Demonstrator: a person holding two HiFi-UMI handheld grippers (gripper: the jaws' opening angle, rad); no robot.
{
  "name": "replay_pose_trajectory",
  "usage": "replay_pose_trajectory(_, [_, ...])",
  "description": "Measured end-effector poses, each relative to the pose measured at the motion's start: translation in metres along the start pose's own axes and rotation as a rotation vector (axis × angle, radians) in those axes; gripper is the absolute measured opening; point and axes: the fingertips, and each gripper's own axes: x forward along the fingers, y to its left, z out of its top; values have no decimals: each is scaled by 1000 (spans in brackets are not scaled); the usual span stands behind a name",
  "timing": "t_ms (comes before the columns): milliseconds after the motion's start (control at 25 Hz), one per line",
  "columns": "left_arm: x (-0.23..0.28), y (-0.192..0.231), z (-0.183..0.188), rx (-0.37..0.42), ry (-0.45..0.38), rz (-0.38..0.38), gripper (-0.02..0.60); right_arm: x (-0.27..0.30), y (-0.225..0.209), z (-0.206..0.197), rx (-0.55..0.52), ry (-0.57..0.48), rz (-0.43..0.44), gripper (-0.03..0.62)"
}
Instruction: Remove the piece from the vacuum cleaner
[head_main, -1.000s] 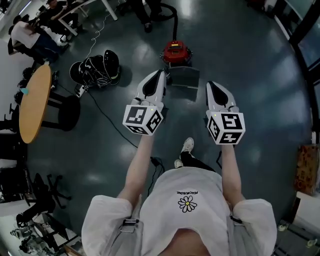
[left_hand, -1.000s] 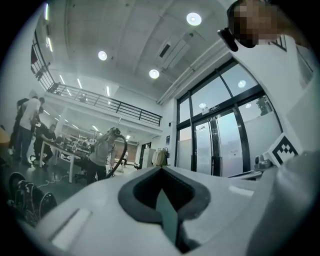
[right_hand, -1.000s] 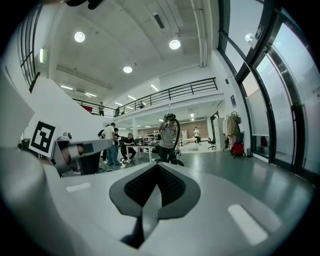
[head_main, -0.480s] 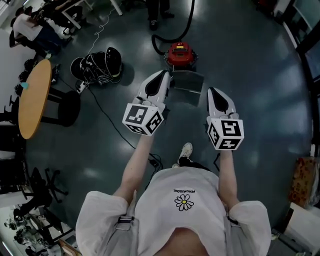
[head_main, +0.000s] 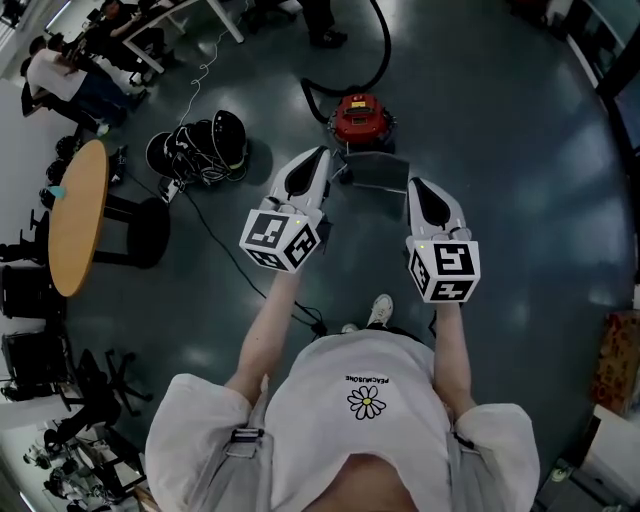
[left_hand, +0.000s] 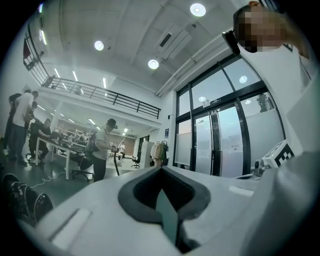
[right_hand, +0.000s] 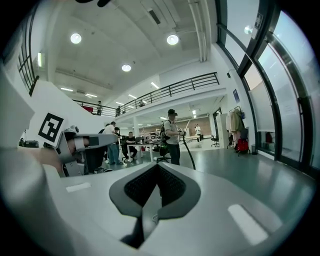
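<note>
2 sets of jaws closed, empty: left gripper (head_main: 315, 158), right gripper (head_main: 420, 190), above dark glossy floor (head_main: 500, 130).

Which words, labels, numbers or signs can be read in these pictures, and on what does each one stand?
"PEACEMINUSONE": on the person's white T-shirt, above the daisy, upside down in the head view.
Cubes of the left gripper and the right gripper: square marker patterns only, no words.
Red vacuum cleaner: label too small to read.
Glass doors: notice blurred.
</note>
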Motion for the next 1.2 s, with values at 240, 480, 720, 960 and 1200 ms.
replay_pose_trajectory(240, [15, -5, 1, 16, 3, -19, 0, 2, -20, 5, -11, -24, -37, 25])
replay_pose_trajectory(480, [19, 7, 3, 11, -7, -7, 0, 1, -25, 4, -16, -6, -50, 25])
replay_pose_trajectory(720, [31, 31, -10, -37, -6, 1, 0, 19, -29, -3, -46, 32, -63, 25])
replay_pose_trajectory(960, [55, 73, -16, -69, -18, 17, 0, 63, -25, 1, -104, 57, -37, 25])
replay_pose_trajectory(1200, [97, 128, -21, -78, -26, 46, 0, 135, -42, 11, -135, 78, -46, 25])
